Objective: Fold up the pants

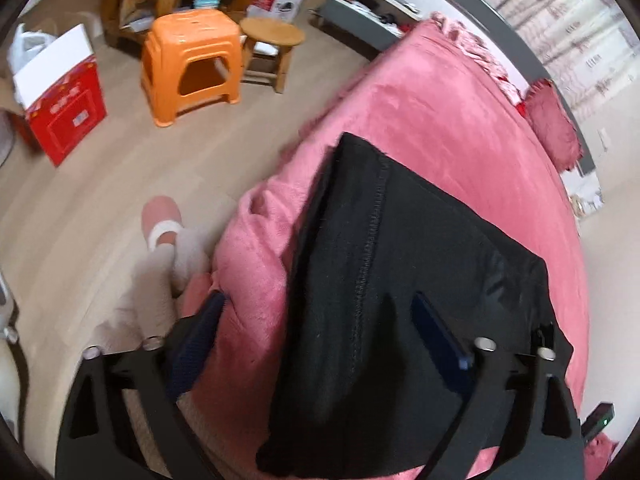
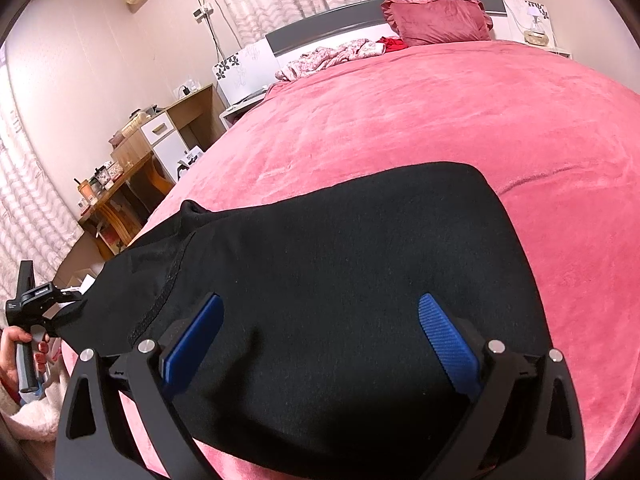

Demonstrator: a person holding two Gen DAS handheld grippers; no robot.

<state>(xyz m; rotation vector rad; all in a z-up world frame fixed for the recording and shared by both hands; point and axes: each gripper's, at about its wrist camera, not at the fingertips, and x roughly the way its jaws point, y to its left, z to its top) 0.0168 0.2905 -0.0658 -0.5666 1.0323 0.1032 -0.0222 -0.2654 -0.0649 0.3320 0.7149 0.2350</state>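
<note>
**Pants folded on bed, both tools released**

Black pants (image 2: 340, 280) lie in a folded stack on the pink bed cover (image 2: 440, 120), right under both tools. Right tool (image 2: 320, 332): fingers spread wide, nothing between the blue pads (image 2: 448, 344), hovering over the stack's near half. Left tool (image 1: 320, 340): also spread wide, one finger over the pants, the other past the bed edge (contact with the fabric can't be judged). Seam edge of the pants (image 1: 368, 240) runs ahead of the left tool. Orange stool (image 1: 192, 68) stands on the floor well ahead-left of it. Red pillow (image 2: 436, 20) sits far ahead of the right tool at the headboard.
</note>
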